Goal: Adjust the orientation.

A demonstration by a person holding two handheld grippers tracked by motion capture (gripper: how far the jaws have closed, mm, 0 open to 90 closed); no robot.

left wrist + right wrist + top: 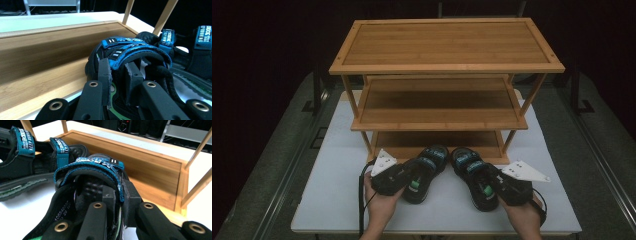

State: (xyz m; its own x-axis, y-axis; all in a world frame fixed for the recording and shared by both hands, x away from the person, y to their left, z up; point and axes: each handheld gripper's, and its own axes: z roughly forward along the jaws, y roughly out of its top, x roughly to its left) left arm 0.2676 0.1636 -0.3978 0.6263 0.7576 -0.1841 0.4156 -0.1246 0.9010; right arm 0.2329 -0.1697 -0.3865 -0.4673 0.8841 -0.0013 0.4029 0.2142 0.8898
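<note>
Two black sandals with blue straps lie side by side on the white table, toes at the front edge of a bamboo shoe rack. My left gripper is shut on the left sandal. In the left gripper view its jaws pinch the blue strap of the left sandal, with the right sandal beside it. My right gripper is shut on the right sandal. In the right gripper view its jaws clamp that sandal's strap, with the left sandal farther off.
The rack has three shelves; its bottom shelf sits low on the table right behind the sandals, and its raised rim and corner post stand close ahead. Dark floor and rails flank the table.
</note>
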